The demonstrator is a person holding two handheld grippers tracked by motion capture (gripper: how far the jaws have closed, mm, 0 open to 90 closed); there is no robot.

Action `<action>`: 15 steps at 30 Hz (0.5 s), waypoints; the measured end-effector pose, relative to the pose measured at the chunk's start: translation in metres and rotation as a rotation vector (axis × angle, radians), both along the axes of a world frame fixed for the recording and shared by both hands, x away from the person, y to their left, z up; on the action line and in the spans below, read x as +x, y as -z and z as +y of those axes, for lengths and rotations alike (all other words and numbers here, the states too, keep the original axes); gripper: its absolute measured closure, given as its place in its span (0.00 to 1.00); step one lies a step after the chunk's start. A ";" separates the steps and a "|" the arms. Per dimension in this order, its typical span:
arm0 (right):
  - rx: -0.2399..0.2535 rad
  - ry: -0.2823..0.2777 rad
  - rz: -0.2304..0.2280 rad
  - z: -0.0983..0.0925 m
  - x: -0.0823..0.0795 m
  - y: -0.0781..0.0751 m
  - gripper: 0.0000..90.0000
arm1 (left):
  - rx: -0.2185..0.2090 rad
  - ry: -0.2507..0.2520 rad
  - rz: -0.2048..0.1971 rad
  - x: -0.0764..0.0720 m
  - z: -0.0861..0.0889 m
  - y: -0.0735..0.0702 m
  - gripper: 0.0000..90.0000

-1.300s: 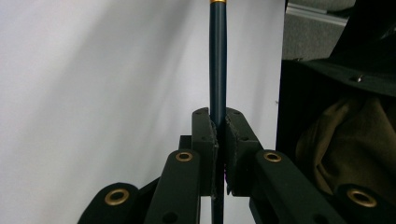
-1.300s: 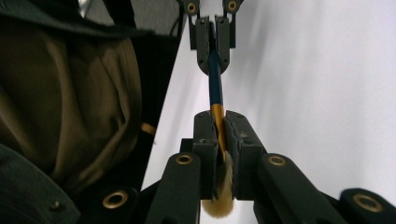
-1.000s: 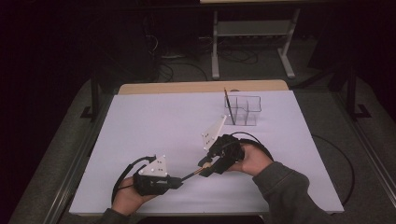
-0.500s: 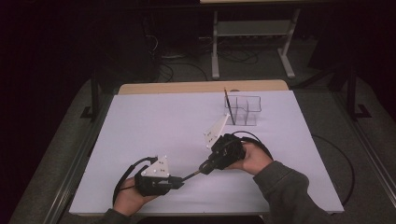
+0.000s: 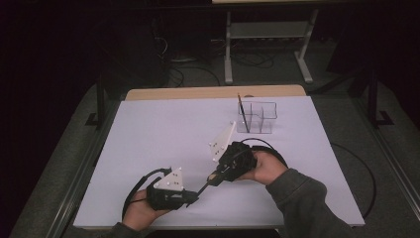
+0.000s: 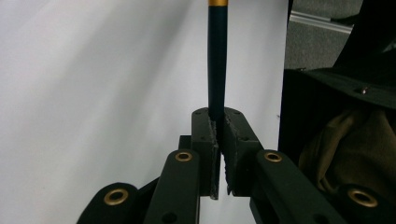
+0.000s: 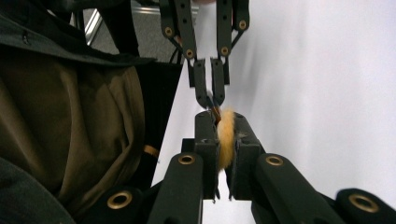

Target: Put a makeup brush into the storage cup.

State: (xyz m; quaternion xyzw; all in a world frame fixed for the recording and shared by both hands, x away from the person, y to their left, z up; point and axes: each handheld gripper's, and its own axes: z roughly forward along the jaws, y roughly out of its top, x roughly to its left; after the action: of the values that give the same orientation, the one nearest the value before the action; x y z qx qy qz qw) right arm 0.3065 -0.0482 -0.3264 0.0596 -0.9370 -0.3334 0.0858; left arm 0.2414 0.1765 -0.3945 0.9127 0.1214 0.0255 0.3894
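Note:
A thin brush with a dark handle, a gold band and orange bristles spans the short gap between my two grippers, low over the front of the white table. My left gripper is shut on the handle's end, and its jaws have just been closing on it. My right gripper is shut on the bristle end, with orange hair bulging between its pads. The left gripper also faces me in the right gripper view.
A clear divided holder stands at the back right of the white table, with a dark stick upright in it. A sleeve and the person's body lie close behind the grippers. A metal frame stands beyond the table.
Both hands stay almost in place with the brush between them. No clear shift shows from above.

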 end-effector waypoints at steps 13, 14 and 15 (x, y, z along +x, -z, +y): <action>0.218 0.145 0.011 -0.016 -0.003 0.013 0.69 | -0.117 -0.061 0.011 0.005 0.002 -0.004 0.94; 0.230 0.152 0.015 -0.016 -0.003 0.015 0.70 | -0.132 -0.064 0.015 0.006 0.002 -0.004 0.94; 0.236 0.159 0.017 -0.017 -0.003 0.017 0.70 | -0.140 -0.070 0.017 0.006 0.001 -0.004 0.94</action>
State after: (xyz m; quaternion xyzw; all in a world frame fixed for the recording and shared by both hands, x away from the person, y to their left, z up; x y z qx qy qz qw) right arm 0.3038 -0.0648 -0.3432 -0.0079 -0.8922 -0.4477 0.0597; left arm 0.2471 0.1774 -0.3904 0.8787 0.1578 0.0228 0.4499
